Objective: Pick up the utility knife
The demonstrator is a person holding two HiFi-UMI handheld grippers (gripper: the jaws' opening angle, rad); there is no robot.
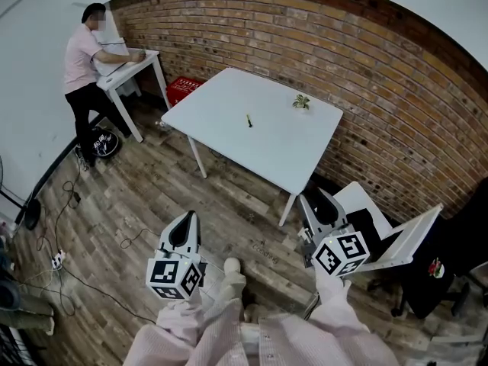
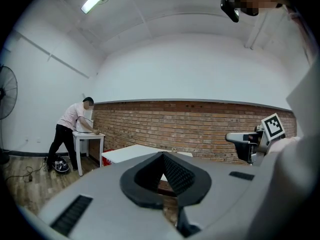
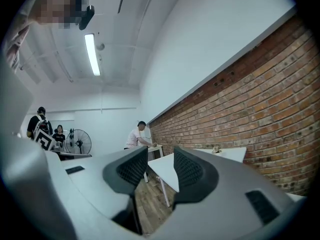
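Note:
The utility knife (image 1: 248,120) is a small dark stick lying near the middle of the white table (image 1: 221,101), far ahead of both grippers. My left gripper (image 1: 187,216) hangs over the wooden floor, well short of the table, its jaws drawn together to a point with nothing in them (image 2: 162,155). My right gripper (image 1: 316,197) is level with it on the right, close to the table's near corner. Its jaws stand apart and empty (image 3: 160,158). The table shows between them in the right gripper view.
A small potted plant (image 1: 302,101) sits on the table's far right. A person (image 1: 82,59) leans over a small white desk (image 1: 130,67) at far left, with a red crate (image 1: 181,90) beside it. A white chair (image 1: 396,239) stands at right. Cables (image 1: 69,265) lie on the floor.

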